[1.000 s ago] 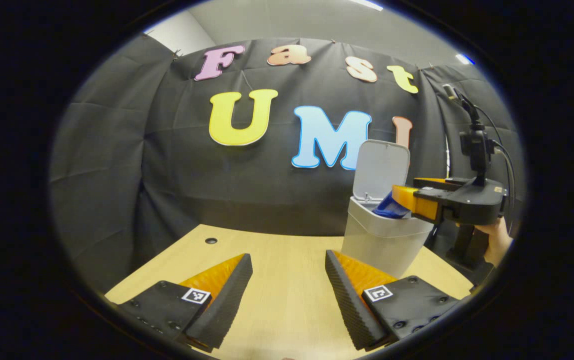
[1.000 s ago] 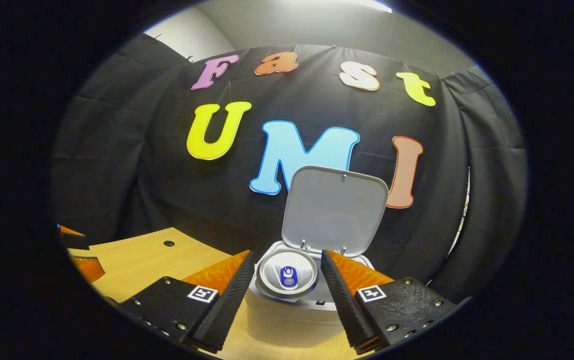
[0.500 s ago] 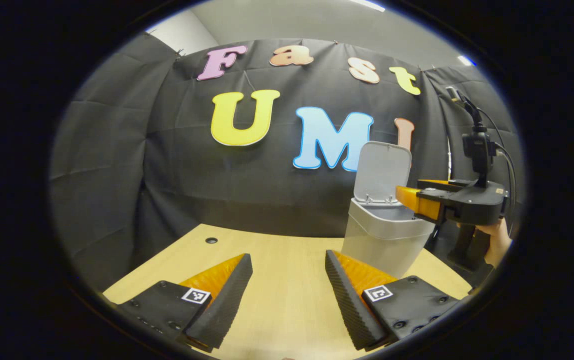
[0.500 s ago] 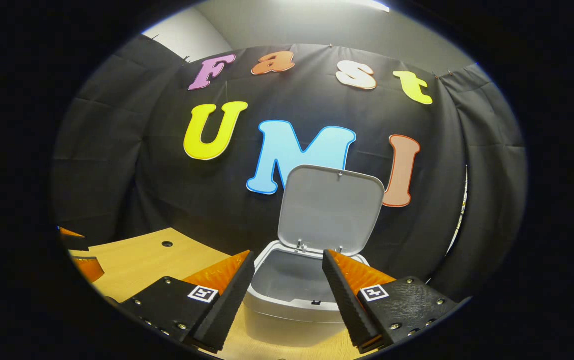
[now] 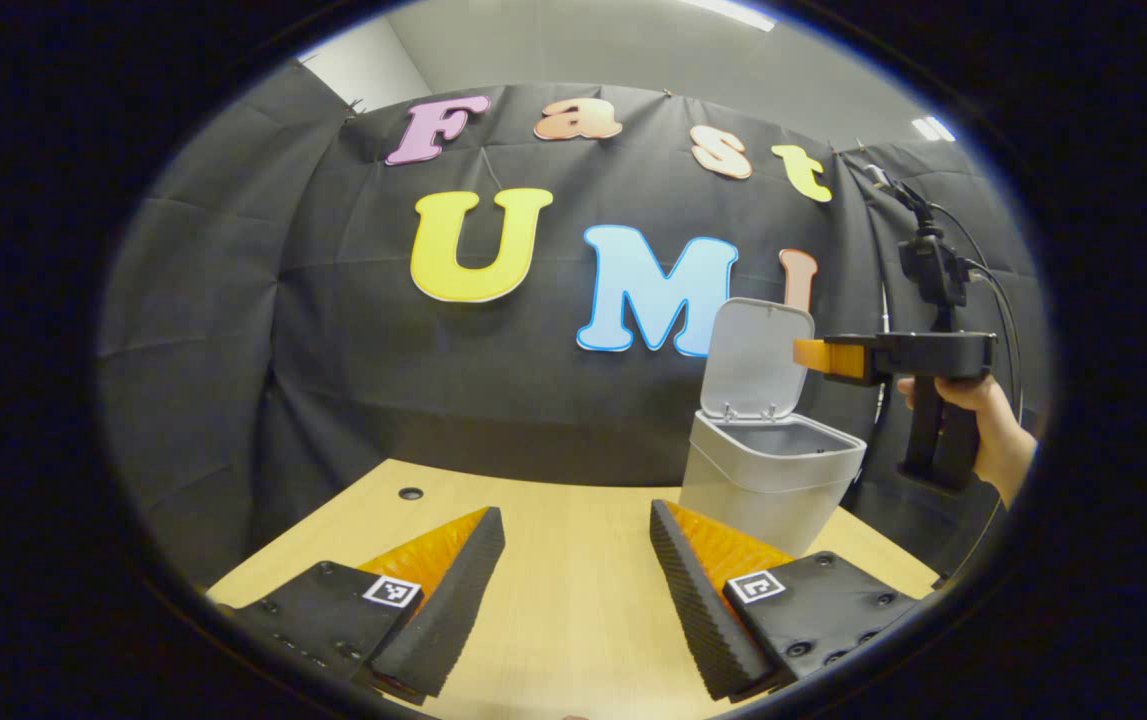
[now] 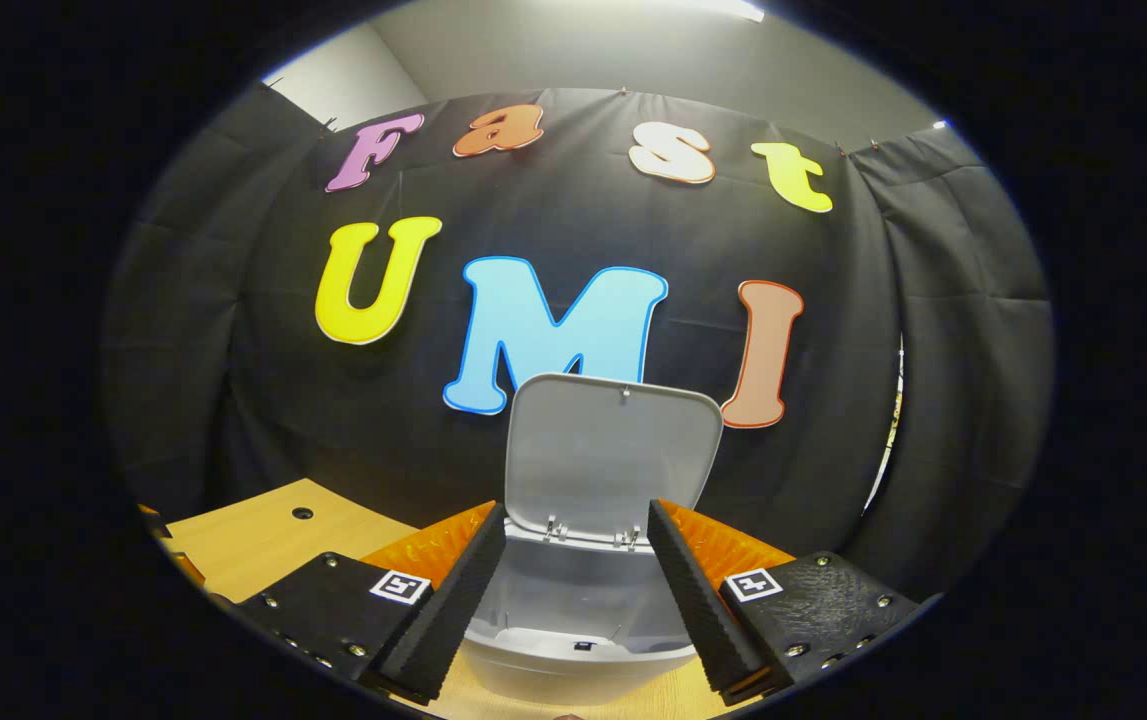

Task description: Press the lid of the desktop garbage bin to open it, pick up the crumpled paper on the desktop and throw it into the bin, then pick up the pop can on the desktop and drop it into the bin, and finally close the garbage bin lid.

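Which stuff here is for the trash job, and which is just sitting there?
For the job: garbage bin, its open lid, right gripper, left gripper.

Just there: table, hole in the table.

Wooden table [image 5: 573,590] (small round hole [image 5: 411,493] near far edge), ceiling light [image 5: 929,128]

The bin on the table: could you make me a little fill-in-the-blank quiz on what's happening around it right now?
1. The bin's lid stands ___.
2. The right gripper is open and holds ___.
3. The left gripper hovers over the wooden ___, with its jaws apart.
4. A hand holds the right gripper ___ the bin's opening.

Missing words: open; nothing; table; above
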Demonstrator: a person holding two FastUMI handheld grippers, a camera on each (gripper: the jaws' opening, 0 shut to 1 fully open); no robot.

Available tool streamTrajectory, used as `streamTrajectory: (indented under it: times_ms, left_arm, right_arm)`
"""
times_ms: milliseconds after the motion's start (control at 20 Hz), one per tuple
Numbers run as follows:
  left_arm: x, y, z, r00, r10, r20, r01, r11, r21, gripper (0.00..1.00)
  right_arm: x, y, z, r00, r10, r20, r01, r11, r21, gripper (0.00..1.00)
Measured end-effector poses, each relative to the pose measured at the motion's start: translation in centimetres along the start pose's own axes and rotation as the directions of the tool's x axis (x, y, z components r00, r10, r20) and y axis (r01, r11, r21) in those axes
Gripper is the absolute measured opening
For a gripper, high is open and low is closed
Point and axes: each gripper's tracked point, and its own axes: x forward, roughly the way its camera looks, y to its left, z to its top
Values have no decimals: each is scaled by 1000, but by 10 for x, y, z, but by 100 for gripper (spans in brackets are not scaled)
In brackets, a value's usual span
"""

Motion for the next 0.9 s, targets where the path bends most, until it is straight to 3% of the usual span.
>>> streamTrajectory:
  times_ms: [400, 750, 900]
  left_arm:
    - [18, 24, 5, 998, -62, 12, 61, 998, 26, 96]
    - [22, 44, 2, 999, -32, 12, 32, 999, 14, 95]
    - [33, 31, 7, 999, -35, 17, 35, 999, -3, 96]
  right_arm:
    - [45, -20, 35, 994, -106, -9, 106, 994, 28, 92]
    - [92, -25, 78, 993, -114, 21, 111, 987, 118, 92]
    - [107, -30, 86, 991, -127, 35, 122, 986, 110, 92]
